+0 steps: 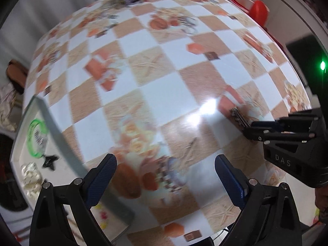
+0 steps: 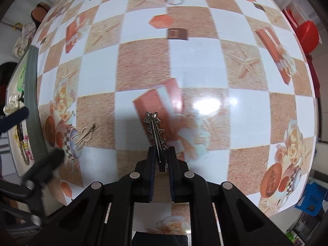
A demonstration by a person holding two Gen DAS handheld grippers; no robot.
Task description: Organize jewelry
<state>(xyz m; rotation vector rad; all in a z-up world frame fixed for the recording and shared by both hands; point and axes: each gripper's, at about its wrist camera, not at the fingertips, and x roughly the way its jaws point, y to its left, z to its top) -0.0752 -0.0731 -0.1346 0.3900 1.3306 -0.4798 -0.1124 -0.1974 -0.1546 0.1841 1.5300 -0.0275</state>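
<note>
Right gripper [image 2: 161,157], its housing lettered "DAS", clamps a silver star-edged hair clip [image 2: 155,131] above the checkered surface [image 2: 143,65], while the left gripper [image 1: 165,172] gapes empty beside the left-edge tray [image 1: 18,160].

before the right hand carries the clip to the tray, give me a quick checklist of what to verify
1. Clip pinched in the right gripper: ok, pads closed on its lower end, star end sticking out.
2. Clip lifted off the tablecloth: cannot tell.
3. Left gripper empty and open: ok, nothing between its fingers.
4. Tray in view at the table's left edge: ok.
5. Free spot in the tray: cannot tell; a green bangle and other pieces lie there, blurred.
6. Path across the cloth clear: not ok, the left gripper is between clip and tray.
</note>
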